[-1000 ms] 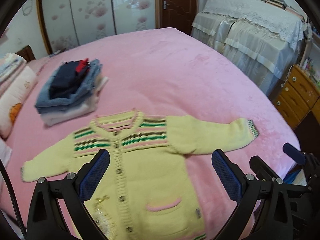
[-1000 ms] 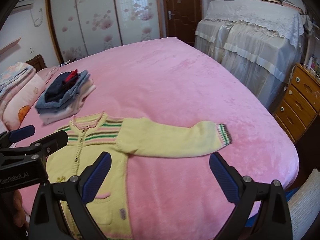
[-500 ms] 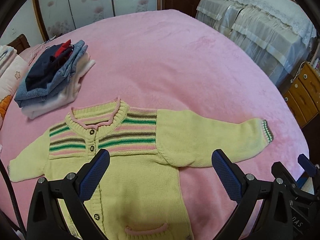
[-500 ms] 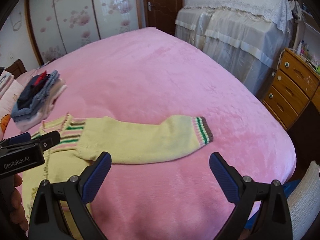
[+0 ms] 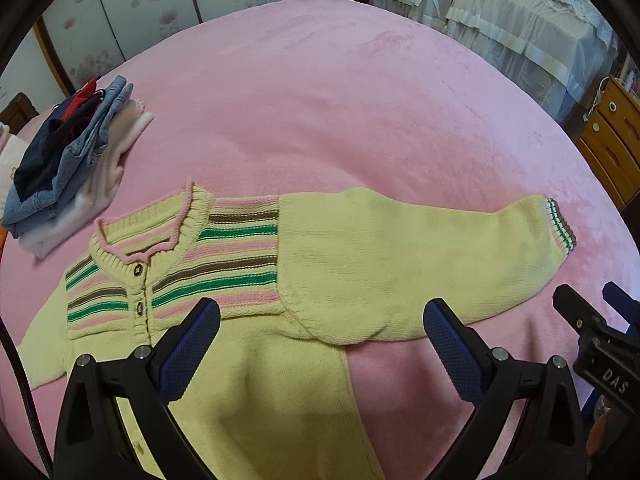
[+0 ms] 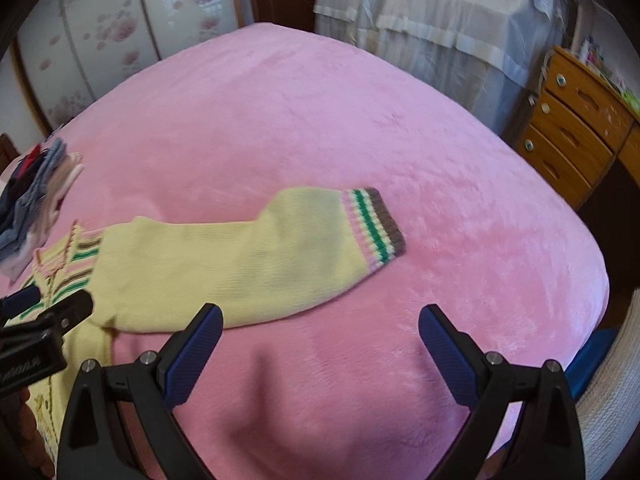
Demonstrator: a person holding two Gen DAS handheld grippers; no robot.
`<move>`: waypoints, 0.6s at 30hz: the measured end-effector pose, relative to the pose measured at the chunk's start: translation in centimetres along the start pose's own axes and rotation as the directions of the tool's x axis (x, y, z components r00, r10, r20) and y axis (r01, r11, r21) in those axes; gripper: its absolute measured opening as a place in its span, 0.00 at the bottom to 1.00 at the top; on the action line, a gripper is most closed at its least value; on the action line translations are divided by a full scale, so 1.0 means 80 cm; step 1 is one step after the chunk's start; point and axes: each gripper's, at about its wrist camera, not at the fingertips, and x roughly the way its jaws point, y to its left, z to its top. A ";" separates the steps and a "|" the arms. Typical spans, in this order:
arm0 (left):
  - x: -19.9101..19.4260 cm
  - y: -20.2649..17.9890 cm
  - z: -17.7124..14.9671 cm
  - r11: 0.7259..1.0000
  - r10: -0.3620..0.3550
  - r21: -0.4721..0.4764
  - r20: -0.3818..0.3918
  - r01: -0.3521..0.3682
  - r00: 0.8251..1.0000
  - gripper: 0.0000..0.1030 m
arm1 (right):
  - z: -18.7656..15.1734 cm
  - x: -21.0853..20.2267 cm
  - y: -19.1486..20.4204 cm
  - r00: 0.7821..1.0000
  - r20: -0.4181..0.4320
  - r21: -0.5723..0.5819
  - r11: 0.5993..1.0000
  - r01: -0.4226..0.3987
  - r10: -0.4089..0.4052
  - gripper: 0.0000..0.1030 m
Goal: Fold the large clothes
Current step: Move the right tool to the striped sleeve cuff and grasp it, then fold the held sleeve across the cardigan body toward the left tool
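A yellow knit cardigan (image 5: pixel 280 360) with pink, green and brown chest stripes lies flat, buttons up, on the pink bed (image 5: pixel 340 100). Its right sleeve (image 5: pixel 420 256) stretches out to the right and ends in a striped cuff (image 5: pixel 560 228). In the right wrist view the sleeve (image 6: pixel 248 260) and cuff (image 6: pixel 376 228) lie just ahead. My left gripper (image 5: pixel 320 344) is open and empty, low over the cardigan's chest and armpit. My right gripper (image 6: pixel 320 344) is open and empty, over bare blanket just short of the sleeve. The cardigan's lower part is hidden.
A stack of folded clothes (image 5: pixel 68 152) sits at the far left of the bed, also in the right wrist view (image 6: pixel 32 192). A wooden drawer chest (image 6: pixel 576 128) and a cloth-covered piece of furniture (image 6: pixel 432 28) stand beyond the bed's right edge. Wardrobe doors (image 5: pixel 140 12) stand behind.
Both grippers have moved forward and down toward the cardigan. The sleeve and chest now loom larger. Both stay open.
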 end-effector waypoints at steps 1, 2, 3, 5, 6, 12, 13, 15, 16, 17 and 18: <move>0.003 -0.003 0.001 1.000 -0.005 0.005 0.002 0.005 1.000 0.98 | 0.001 0.007 -0.007 1.000 -0.010 0.023 1.000 -0.003 0.004 0.96; 0.005 -0.006 0.001 1.000 -0.006 0.009 0.005 0.006 1.000 0.98 | 0.001 0.013 -0.011 1.000 -0.019 0.039 0.999 -0.003 0.004 0.96; 0.007 -0.008 0.001 1.000 -0.005 0.013 0.007 0.005 1.000 0.98 | 0.001 0.018 -0.016 1.000 -0.029 0.057 0.998 -0.002 0.003 0.95; 0.012 -0.012 0.002 1.000 -0.004 0.021 0.007 0.004 1.000 0.98 | 0.002 0.035 -0.030 0.998 -0.057 0.107 0.994 -0.020 0.026 0.89; 0.015 -0.014 0.002 1.000 -0.005 0.022 0.003 0.005 1.000 0.98 | 0.003 0.043 -0.037 0.996 -0.077 0.138 0.990 -0.031 0.042 0.86; 0.029 -0.015 0.001 1.000 -0.023 0.004 -0.023 0.023 0.999 0.98 | 0.009 0.068 -0.062 0.991 -0.070 0.253 0.963 -0.094 0.115 0.79; 0.031 -0.015 0.000 1.000 -0.026 0.000 -0.027 0.026 0.999 0.98 | 0.011 0.069 -0.063 0.992 -0.056 0.261 0.960 -0.097 0.115 0.75; 0.032 -0.012 -0.003 0.999 -0.034 -0.009 -0.035 0.033 0.999 0.98 | 0.015 0.069 -0.064 0.992 -0.034 0.265 0.958 -0.106 0.119 0.36; 0.032 -0.011 -0.004 0.999 -0.036 -0.011 -0.035 0.035 0.999 0.98 | 0.018 0.070 -0.064 0.989 -0.025 0.264 0.956 -0.131 0.143 0.24; 0.031 -0.010 -0.005 0.999 -0.039 -0.014 -0.036 0.038 0.999 0.98 | 0.019 0.071 -0.064 0.985 -0.018 0.268 0.949 -0.163 0.174 0.10; 0.030 -0.008 -0.006 0.999 -0.042 -0.017 -0.036 0.041 0.998 0.98 | 0.020 0.071 -0.064 0.978 -0.014 0.275 0.942 -0.194 0.206 0.10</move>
